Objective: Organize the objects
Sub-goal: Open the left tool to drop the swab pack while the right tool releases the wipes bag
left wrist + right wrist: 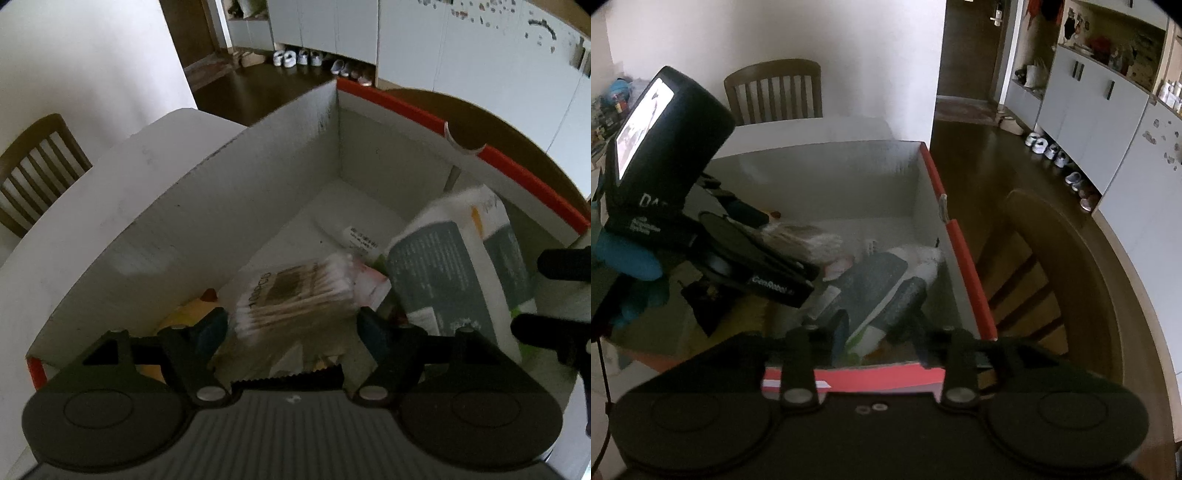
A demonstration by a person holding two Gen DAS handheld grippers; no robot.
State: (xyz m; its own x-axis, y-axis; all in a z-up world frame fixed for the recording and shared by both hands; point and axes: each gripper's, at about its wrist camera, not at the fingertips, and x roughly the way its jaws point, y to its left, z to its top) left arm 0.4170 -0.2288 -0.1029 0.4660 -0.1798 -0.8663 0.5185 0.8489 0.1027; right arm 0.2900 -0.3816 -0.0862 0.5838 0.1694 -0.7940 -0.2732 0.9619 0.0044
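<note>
Lying crosswise between the left gripper's parted jaws, cotton swab pack; right gripper's jaws apart around the pouch

place: home, dining/entry area | evidence: wood chairs, shoes by cabinets, table

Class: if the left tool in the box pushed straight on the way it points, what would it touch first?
Probably the pack of cotton swabs, lying between the open fingers of the left tool; depth is unclear.

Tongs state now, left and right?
Left tongs: open, cotton swab pack loose between them.
Right tongs: open, green-and-white packet between them, ungripped.
</note>
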